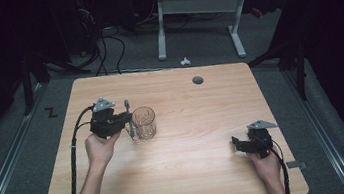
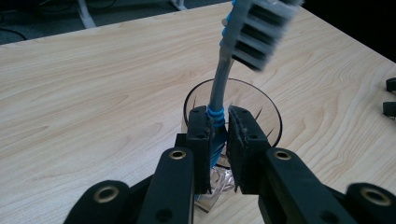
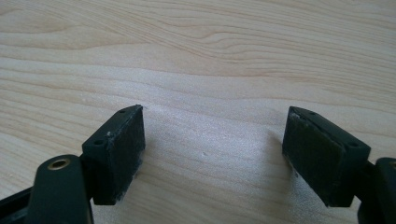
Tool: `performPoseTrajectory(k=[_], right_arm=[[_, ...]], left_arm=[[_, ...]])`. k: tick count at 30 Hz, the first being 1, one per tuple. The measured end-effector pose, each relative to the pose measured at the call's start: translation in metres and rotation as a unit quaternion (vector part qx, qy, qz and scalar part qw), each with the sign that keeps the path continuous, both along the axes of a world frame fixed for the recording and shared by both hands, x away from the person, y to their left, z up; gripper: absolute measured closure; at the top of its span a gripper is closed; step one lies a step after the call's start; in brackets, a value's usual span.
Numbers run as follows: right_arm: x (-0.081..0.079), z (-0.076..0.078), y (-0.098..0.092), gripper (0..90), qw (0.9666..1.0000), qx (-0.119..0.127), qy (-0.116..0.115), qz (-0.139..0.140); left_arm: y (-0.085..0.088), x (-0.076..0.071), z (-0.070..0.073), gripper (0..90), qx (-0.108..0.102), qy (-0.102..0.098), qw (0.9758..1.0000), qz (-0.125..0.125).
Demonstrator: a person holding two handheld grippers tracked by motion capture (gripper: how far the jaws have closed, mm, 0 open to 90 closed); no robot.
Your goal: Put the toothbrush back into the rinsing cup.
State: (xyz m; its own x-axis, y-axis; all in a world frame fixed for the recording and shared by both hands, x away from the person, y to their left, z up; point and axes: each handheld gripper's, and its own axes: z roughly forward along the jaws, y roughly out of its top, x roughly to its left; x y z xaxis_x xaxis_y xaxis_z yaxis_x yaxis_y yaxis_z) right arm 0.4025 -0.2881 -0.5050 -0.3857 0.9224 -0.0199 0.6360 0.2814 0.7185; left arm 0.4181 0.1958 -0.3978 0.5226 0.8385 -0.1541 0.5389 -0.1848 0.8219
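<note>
The wooden counter (image 1: 195, 174) carries a clear glass (image 1: 144, 123) left of its middle. The left gripper (image 2: 219, 135) stands just beside that glass, and its jaws are clamped on the handle of a toothbrush (image 2: 223, 70). The brush has a grey handle with blue ribbed grip rings where the pads press it, and a head of grey and dark bristles that tilts up and away above the glass rim; its lower end reaches down inside the glass. The right gripper (image 3: 212, 154) hangs low over bare wood near the counter's right front corner, well apart from the glass, with its jaws spread wide and nothing between them.
</note>
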Motion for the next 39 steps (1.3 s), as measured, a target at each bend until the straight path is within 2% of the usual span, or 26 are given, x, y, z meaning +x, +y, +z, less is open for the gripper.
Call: performPoseTrajectory(k=[25,39], right_arm=[[0.0,0.0,0.0,21.3,1.0,0.0,0.0,0.0],[0.0,0.0,0.0,21.4,1.0,0.0,0.0,0.0]], left_arm=[[0.001,0.0,-0.013,79.0,0.004,0.018,0.9998,0.001],[0.002,-0.003,-0.012,75.4,0.013,0.01,0.9998,0.01]])
